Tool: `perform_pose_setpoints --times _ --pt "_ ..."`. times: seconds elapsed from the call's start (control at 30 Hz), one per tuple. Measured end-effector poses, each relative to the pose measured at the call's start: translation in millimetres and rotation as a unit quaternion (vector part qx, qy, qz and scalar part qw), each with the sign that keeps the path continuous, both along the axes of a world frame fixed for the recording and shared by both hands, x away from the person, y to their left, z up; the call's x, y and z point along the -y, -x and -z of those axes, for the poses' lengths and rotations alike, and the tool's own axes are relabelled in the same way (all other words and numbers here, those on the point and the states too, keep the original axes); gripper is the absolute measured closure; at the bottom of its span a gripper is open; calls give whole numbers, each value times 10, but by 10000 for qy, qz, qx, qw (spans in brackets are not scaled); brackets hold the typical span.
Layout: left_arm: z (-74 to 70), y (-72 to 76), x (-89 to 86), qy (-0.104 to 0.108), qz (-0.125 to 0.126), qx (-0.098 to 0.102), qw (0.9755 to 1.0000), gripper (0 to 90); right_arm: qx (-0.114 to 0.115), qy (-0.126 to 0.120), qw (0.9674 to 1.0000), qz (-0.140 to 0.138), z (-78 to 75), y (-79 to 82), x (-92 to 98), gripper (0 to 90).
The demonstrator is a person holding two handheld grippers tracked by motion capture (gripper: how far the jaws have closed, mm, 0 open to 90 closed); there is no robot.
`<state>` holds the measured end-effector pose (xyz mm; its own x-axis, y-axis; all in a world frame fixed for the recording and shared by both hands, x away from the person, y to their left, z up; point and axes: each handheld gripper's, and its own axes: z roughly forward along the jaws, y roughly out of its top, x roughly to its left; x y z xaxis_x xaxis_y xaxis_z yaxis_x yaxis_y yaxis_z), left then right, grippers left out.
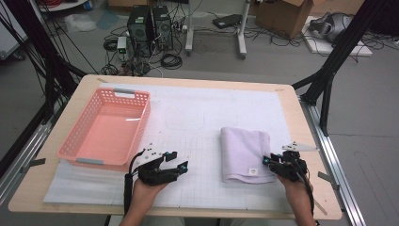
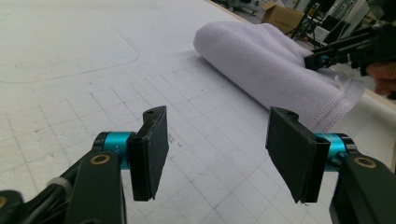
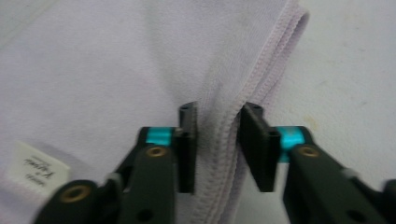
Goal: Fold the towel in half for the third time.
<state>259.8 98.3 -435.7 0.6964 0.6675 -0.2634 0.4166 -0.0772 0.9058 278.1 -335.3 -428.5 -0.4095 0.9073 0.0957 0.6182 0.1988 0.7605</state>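
**Desk:** Your right gripper (image 3: 217, 149) is sitting at the near right edge of the folded towel (image 1: 245, 153), isn't it?

**Floor:** It is. You are straddling the stitched hem (image 3: 243, 140) with the two black jaws standing a little apart, one on each side of the raised fold of cloth. The pads are not pressing on it; a gap is showing on both sides, so you are holding nothing at present.

**Desk:** And which way is the towel running from there?

**Floor:** Away from you. In the high view its long axis is running from the front edge of the table (image 1: 301, 113) toward the back, and your right gripper (image 1: 276, 162) is touching it at the front right corner, just beside the small white label (image 1: 253, 171). The bulk of the cloth is lying ahead and to the left of those jaws.

**Desk:** What is your left gripper (image 2: 217, 156) doing?

**Floor:** You are holding it wide open and empty over the gridded white mat (image 2: 70, 56), well apart from the towel (image 2: 271, 65), which is lying off to its right. The pink basket (image 1: 106, 127) is standing just beyond your left hand (image 1: 143, 190), at the table's left.

**Desk:** So which hand is nearer?

**Floor:** Your right, clearly. Any lift is probably starting from that hem, with the pinch closing across it.
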Motion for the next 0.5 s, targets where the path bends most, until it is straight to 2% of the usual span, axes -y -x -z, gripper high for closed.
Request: perform_pose_setpoints --times 0.03,0.07,0.13,0.2,0.23,0.3,0.33,0.4,0.47,0.5 --pt "-1 0 -1 -7 1 7 10000 393 185 87 9998 77 -45 11 -10 497" --pt "0 -1 -2 -7 0 7 10000 392 389 78 9991 158 -103 33 -24 480" --pt "3 -6 -1 -1 -2 -2 10000 392 790 78 9968 121 -210 82 -78 488" --pt "3 -7 0 -2 10 -4 10000 392 949 105 9951 -244 -247 97 -171 559" --pt "4 -8 -1 3 19 -4 10000 392 921 112 9947 -431 -228 93 -225 591" --pt "3 -6 -6 22 0 -17 10000 392 663 107 9958 -628 -127 41 -300 630" --pt "-1 -6 -15 7 1 -10 10000 392 497 220 9967 -600 -66 11 -315 637" --pt "-5 -2 -24 36 -21 3 10000 392 314 423 9974 -495 47 -30 -270 649" --pt "-9 1 -30 34 -28 8 10000 392 273 306 9984 -383 80 -30 -164 651" --pt "-9 0 -31 34 -34 8 10000 392 203 343 9988 -298 70 -20 -125 651"
